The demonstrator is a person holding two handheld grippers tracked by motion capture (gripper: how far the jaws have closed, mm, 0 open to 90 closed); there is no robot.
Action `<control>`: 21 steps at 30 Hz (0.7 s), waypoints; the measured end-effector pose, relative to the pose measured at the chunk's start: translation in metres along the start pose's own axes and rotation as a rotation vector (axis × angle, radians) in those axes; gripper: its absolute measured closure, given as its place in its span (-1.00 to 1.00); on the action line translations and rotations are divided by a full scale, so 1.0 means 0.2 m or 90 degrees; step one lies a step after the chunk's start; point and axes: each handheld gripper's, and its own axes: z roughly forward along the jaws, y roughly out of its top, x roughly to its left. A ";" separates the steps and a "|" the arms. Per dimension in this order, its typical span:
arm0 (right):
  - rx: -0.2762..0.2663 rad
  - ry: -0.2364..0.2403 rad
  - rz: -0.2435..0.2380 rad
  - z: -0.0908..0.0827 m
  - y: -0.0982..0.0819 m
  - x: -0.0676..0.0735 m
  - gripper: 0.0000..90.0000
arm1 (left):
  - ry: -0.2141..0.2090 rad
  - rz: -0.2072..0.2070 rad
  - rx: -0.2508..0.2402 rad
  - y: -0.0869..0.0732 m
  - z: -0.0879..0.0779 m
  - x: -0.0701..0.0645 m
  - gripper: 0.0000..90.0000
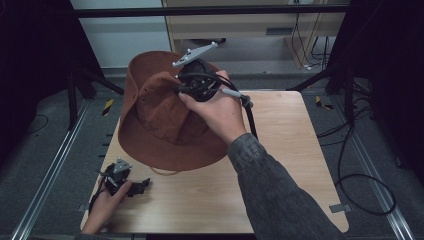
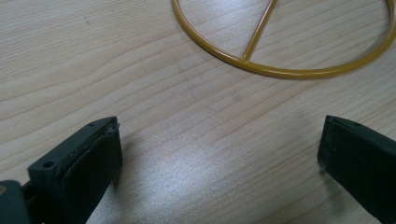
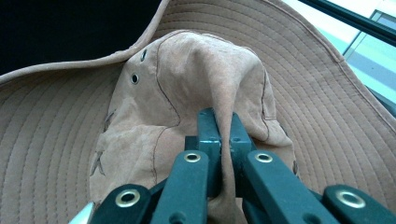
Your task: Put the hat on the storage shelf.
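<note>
A brown wide-brimmed hat (image 1: 160, 125) hangs tilted above the back left of the wooden table (image 1: 285, 160). My right gripper (image 1: 197, 82) is shut on a fold of its crown. In the right gripper view the suede crown (image 3: 187, 79) is pinched between the jaws of the right gripper (image 3: 219, 123), with the stitched brim spread around it. My left gripper (image 1: 142, 186) rests low at the table's front left corner. It is open in the left gripper view (image 2: 219, 140), with bare wood between its pads. A yellow wire ring (image 2: 280, 72) with a spoke lies just beyond it.
Black frame legs stand at both sides of the table. Cables (image 1: 365, 185) loop on the grey floor at the right. A metal rail (image 1: 45, 185) runs along the left. The table's right half is bare wood.
</note>
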 end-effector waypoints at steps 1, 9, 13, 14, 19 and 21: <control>0.000 0.001 0.000 0.01 0.00 0.00 0.98 | 0.000 0.000 0.000 0.00 0.00 0.00 -1.00; 0.005 0.002 0.002 0.05 0.03 0.00 0.98 | -0.001 0.003 0.002 0.00 0.00 0.00 -1.00; 0.005 0.005 0.000 0.07 0.05 0.01 0.98 | -0.001 0.002 0.003 0.00 0.00 0.00 -1.00; 0.005 0.005 0.000 0.07 0.05 0.01 0.98 | -0.001 0.003 0.003 0.00 0.00 0.00 -1.00; 0.008 0.010 -0.001 0.11 0.07 0.03 0.98 | 0.000 -0.002 0.000 0.00 0.00 0.00 -1.00; 0.010 0.010 -0.001 0.12 0.07 0.03 0.98 | 0.000 -0.002 0.000 0.00 0.00 0.00 -1.00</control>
